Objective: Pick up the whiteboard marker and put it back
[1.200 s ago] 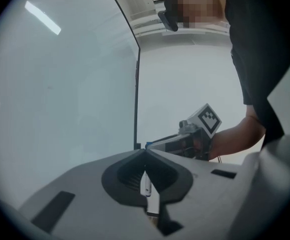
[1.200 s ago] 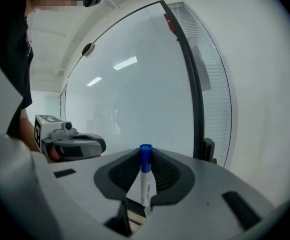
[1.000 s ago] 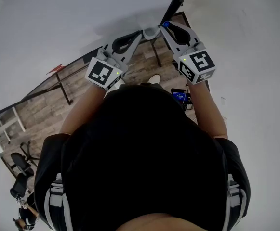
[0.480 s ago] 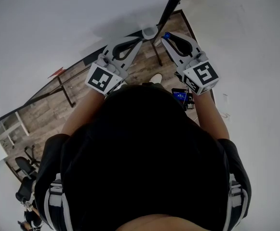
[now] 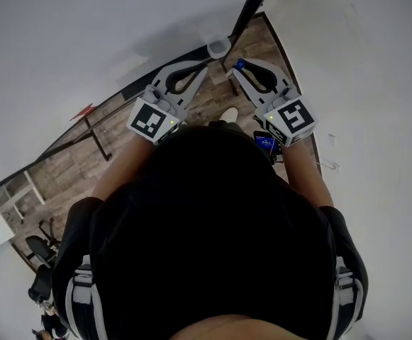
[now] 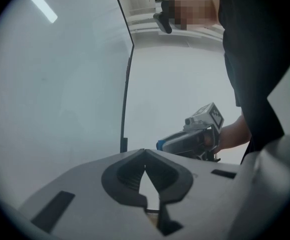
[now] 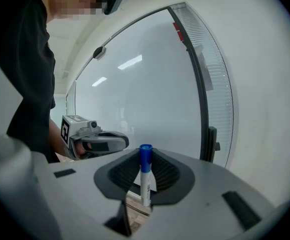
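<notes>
A big shiny white board [image 7: 145,94] with a dark edge stands in front of the person. Brown wood floor [image 5: 64,165] shows below it in the head view. The person wears a black top [image 5: 206,232] and holds one tool in each hand.

The right gripper [image 7: 144,154] pinches the whiteboard marker [image 7: 145,181] — it stands straight up between the jaws, with the blue cap on top and the white body below. In the head view the blue cap [image 5: 240,65] pokes out at that gripper's tip, close to the board's dark edge.

The left gripper [image 6: 145,153] has its jaws pressed together with nothing between them. The two grippers are held up side by side, tips near but apart — each one shows in the other's view.
</notes>
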Tool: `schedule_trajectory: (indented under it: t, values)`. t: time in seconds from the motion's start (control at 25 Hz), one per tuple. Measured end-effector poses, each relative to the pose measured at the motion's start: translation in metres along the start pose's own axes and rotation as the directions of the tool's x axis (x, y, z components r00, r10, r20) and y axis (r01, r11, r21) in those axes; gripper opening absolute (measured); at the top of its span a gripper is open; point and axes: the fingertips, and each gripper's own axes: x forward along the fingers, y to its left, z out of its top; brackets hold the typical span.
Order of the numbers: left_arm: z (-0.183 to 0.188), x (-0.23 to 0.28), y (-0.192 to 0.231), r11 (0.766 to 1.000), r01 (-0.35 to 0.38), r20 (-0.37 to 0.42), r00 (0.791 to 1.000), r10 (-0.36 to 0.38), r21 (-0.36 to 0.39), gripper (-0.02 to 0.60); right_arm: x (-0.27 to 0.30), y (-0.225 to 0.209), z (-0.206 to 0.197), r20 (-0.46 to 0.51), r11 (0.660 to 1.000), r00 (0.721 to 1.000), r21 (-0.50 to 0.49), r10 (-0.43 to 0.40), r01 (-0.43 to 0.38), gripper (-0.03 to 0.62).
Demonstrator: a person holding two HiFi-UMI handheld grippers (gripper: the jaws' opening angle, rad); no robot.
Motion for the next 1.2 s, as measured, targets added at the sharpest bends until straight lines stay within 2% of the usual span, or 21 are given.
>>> schedule_trajectory:
  t: [0.32,1.2]
  values:
    - [-0.004,0.0,-0.001,1.0,-0.004,-0.013,1.0,0.004,0.004,0.005,0.0,0.002,-0.002,0.011,0.999,1.0,0.033,-0.003,0.003,0.067]
    - [-0.012,-0.002,0.004,1.0,-0.022,-0.016,1.0,0.022,-0.019,0.005,0.003,-0.006,0.0,0.016,1.0,1.0,0.023,-0.017,0.017,0.067]
